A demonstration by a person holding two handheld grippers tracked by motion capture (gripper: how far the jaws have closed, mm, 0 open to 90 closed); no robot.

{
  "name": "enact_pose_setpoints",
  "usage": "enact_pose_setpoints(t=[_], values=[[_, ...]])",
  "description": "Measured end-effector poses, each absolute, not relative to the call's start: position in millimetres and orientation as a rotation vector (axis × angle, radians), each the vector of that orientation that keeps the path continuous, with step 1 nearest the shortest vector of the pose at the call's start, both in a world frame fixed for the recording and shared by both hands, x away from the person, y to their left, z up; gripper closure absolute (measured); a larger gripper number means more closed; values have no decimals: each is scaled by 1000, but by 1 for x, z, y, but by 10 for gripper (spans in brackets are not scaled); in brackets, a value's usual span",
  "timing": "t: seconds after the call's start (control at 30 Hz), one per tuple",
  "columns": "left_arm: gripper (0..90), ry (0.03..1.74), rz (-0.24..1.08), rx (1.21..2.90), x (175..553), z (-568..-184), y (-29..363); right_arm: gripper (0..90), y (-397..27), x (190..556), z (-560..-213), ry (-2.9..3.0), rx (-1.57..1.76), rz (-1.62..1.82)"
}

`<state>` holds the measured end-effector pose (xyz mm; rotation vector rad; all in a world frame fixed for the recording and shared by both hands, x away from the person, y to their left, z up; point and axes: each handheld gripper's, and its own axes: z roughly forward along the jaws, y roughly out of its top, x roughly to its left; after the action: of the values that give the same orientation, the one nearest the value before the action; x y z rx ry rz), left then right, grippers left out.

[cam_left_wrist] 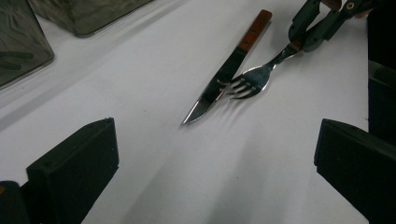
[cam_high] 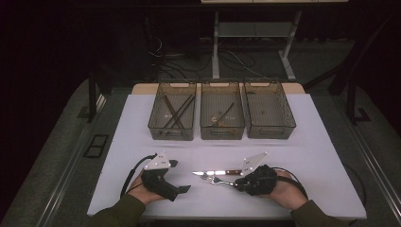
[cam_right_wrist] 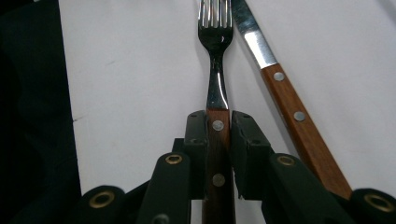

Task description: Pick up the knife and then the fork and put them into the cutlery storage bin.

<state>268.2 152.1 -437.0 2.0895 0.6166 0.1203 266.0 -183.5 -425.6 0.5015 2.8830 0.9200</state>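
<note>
A fork point(cam_right_wrist: 215, 42) with a wooden handle lies on the white table point(cam_high: 302, 142), its tines pointing away from my right gripper point(cam_right_wrist: 218, 127), which is shut on the handle. In the high view the right gripper point(cam_high: 235, 183) sits at the front right, the fork point(cam_high: 213, 181) pointing left. A wooden-handled knife point(cam_high: 215, 173) lies just behind the fork, its blade point(cam_left_wrist: 219, 81) crossing the fork tines point(cam_left_wrist: 243, 86). My left gripper point(cam_high: 178, 176) rests at the front left, open with nothing between its fingers point(cam_left_wrist: 74, 172), and faces the cutlery.
Three translucent bins stand in a row at the back of the table: the left bin point(cam_high: 156, 124) holds dark thin sticks, the middle bin point(cam_high: 222, 133) a few small pieces, the right bin point(cam_high: 288, 120) looks bare. Cables trail from both grippers.
</note>
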Motion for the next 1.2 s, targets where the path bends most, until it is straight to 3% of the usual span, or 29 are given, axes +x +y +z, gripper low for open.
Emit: enact_pose_setpoints(t=[0.53, 1.2], values=[[0, 619, 116, 2079, 268, -438, 152, 773, -205, 275, -400, 2810, 591, 1048], [0, 594, 114, 2084, 269, -439, 153, 772, -252, 313, -372, 2633, 805, 1071]])
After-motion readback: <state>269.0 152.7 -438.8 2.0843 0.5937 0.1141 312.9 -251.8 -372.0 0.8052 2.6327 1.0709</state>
